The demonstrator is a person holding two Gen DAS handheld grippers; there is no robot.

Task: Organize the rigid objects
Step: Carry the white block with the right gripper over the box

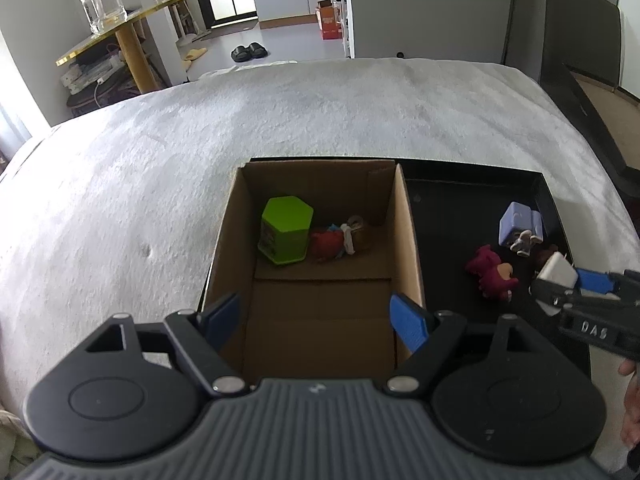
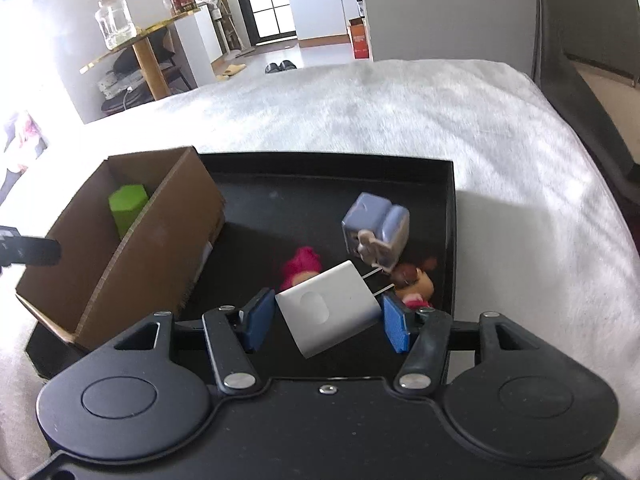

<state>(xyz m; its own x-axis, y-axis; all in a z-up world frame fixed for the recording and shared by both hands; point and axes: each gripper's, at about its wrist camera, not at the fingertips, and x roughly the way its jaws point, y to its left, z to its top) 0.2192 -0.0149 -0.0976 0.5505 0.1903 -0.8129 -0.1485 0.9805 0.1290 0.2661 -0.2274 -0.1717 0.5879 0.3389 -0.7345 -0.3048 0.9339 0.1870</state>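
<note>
My right gripper [image 2: 328,318] is shut on a white plug charger [image 2: 330,304], held tilted just above the black tray [image 2: 448,200], prongs pointing away. Below it in the tray lie a magenta plush toy [image 2: 302,266], a purple block toy [image 2: 376,228] and a small brown figure [image 2: 414,284]. My left gripper [image 1: 312,312] hangs open and empty over the near end of the cardboard box [image 1: 408,232]. At the box's far end are a green hexagonal container [image 1: 286,236] and a red and brown toy [image 1: 340,238]. From the left wrist, the charger [image 1: 556,272] appears at the right.
Box and tray stand side by side on a white fuzzy blanket [image 1: 280,120]. A gold side table with a glass jar [image 1: 100,0] stands beyond at the left. A dark board [image 2: 580,80] borders the right side.
</note>
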